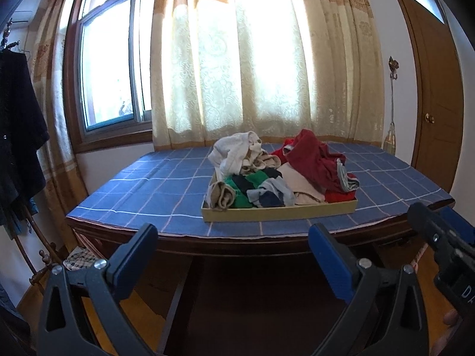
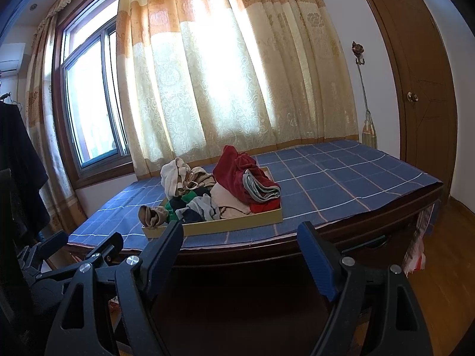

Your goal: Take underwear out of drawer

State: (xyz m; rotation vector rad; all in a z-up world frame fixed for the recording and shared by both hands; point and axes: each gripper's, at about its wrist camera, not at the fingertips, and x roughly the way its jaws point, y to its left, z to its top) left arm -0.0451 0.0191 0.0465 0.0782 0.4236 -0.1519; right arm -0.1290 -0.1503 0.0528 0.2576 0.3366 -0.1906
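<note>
One heap of underwear (image 1: 276, 175) lay in shallow tan drawer (image 1: 279, 212) on blue checked table (image 1: 148, 190) | left gripper (image 1: 234, 247) wide, empty, short of table | right gripper (image 2: 240, 244) wide, empty | only right view showed bag (image 2: 415, 255) under table.

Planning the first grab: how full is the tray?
Overfull: crumpled garments heap above the tray's rim.
</note>
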